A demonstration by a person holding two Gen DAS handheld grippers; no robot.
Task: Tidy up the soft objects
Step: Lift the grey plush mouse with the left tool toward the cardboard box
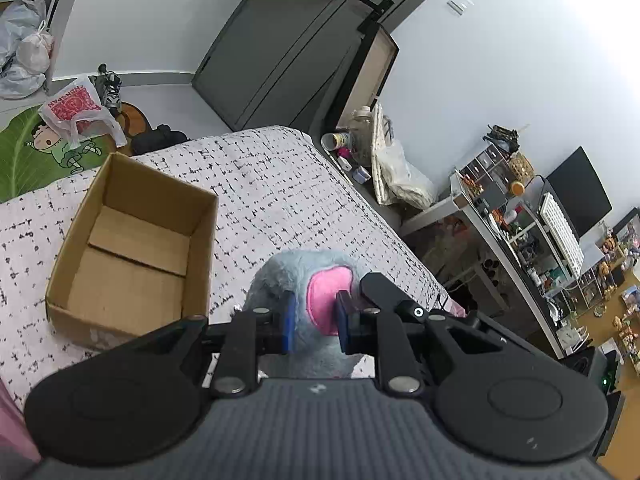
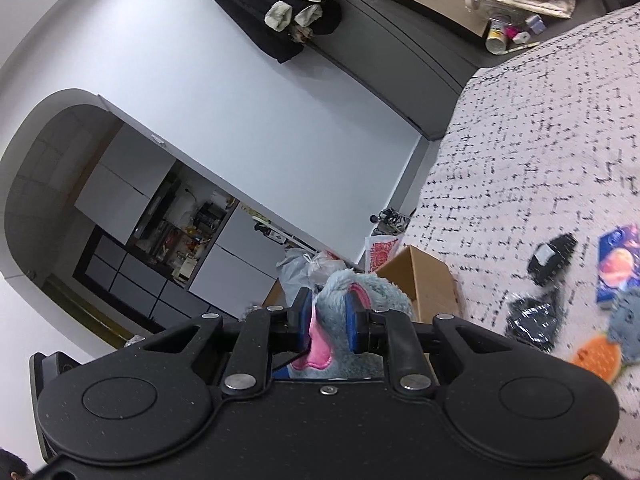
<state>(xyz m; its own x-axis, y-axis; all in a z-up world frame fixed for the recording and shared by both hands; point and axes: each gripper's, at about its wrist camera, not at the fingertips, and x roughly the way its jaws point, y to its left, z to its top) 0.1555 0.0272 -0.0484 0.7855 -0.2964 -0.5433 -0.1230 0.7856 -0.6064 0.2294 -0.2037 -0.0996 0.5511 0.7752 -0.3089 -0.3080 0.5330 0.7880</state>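
Both grippers, left gripper [image 1: 314, 322] and right gripper [image 2: 329, 324], are clenching the grey plush toy [image 1: 304, 276]; the cardboard box [image 1: 132, 240] is lying left of frame centre.

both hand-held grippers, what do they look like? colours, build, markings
Left hand-held gripper: grey ribbed body, matte black linkage arms, silver rivets, blue finger pads, two round black discs. Right hand-held gripper: same black linkages, rivets and blue pads, but with a black body. No cables or sleeves visible.
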